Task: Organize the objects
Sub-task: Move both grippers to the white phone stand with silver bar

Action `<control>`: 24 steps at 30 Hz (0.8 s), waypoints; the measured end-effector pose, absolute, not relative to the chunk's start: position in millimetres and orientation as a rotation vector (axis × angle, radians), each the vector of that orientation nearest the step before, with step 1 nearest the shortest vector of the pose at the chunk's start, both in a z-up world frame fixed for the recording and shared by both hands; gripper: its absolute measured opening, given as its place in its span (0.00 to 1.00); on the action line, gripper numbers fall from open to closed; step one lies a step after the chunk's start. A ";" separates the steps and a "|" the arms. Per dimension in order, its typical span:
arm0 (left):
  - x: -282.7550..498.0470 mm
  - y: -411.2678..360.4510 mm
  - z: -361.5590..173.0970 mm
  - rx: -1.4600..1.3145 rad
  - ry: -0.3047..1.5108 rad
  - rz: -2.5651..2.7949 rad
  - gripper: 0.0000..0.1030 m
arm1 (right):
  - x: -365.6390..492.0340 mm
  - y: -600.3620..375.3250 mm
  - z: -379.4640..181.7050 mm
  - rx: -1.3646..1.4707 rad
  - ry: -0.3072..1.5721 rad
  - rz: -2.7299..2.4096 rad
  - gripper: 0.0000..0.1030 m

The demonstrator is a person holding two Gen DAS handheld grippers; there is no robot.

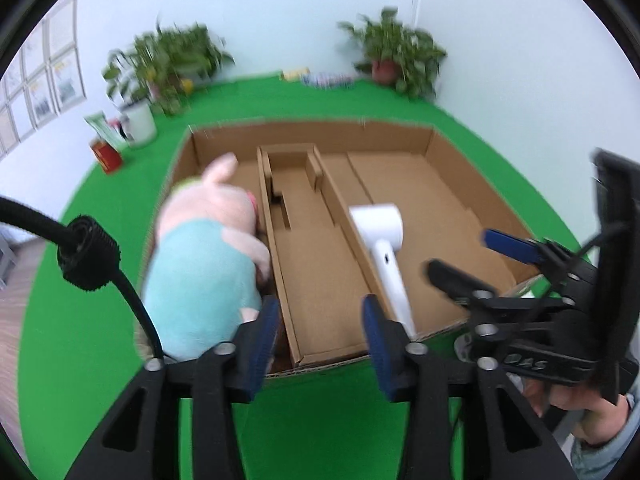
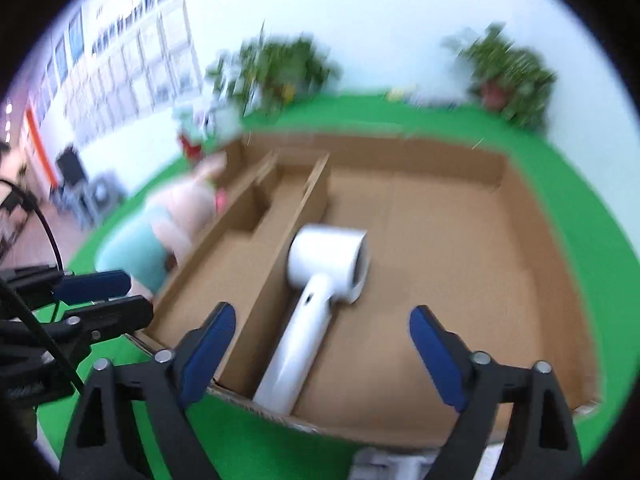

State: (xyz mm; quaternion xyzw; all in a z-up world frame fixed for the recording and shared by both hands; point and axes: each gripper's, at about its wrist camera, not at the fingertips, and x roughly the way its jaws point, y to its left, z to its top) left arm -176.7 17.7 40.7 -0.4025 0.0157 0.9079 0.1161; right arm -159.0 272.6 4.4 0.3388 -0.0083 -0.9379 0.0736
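We see the left hand-held gripper (image 1: 318, 330) poised at the near edge of an open cardboard box (image 1: 312, 132), its blue-padded fingers spread apart and holding nothing; the right hand-held gripper (image 2: 326, 354) hangs over the box's near right part, fingers spread wide and likewise empty; in the left view it appears at the right edge (image 1: 460, 254), gripped by a hand (image 1: 592, 412).

The white hair dryer (image 2: 320, 280) lies in the large right compartment, its handle running toward the near wall and ending between the right hand-held gripper's fingers in that view, though below them and untouched; its barrel rests farther in, just beside the divider. The plush pig (image 1: 204, 252), pink with a teal garment, lies in the left compartment, just left of and beyond the left hand-held gripper's left finger; whether it touches that finger we cannot tell.

We count one hair dryer, one plush pig, one box with three long compartments, the middle one (image 1: 308, 248) narrow; two potted plants, one far left (image 1: 172, 64) and one far right (image 1: 400, 56); one white pot (image 1: 140, 122) and one red carton (image 1: 106, 155) at far left.

The box stands on a table covered in green felt (image 1: 92, 280); pale walls enclose the far side; framed sheets (image 1: 44, 84) hang on the left wall; both views are motion-blurred.
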 end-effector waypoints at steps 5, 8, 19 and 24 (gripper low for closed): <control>-136.2 26.5 65.6 -0.963 0.070 2.816 0.84 | -116.6 296.8 12.9 0.999 -0.034 -2.916 0.87; -116.7 39.9 69.2 -0.909 0.055 2.812 0.85 | -94.1 301.3 9.4 1.017 0.000 -2.944 0.87; -80.5 81.5 65.5 -0.853 -0.003 2.786 0.86 | -51.7 311.6 3.9 0.989 0.144 -3.060 0.87; -75.4 80.8 66.0 -0.862 -0.025 2.804 0.86 | -48.4 314.5 5.6 0.966 0.092 -3.050 0.87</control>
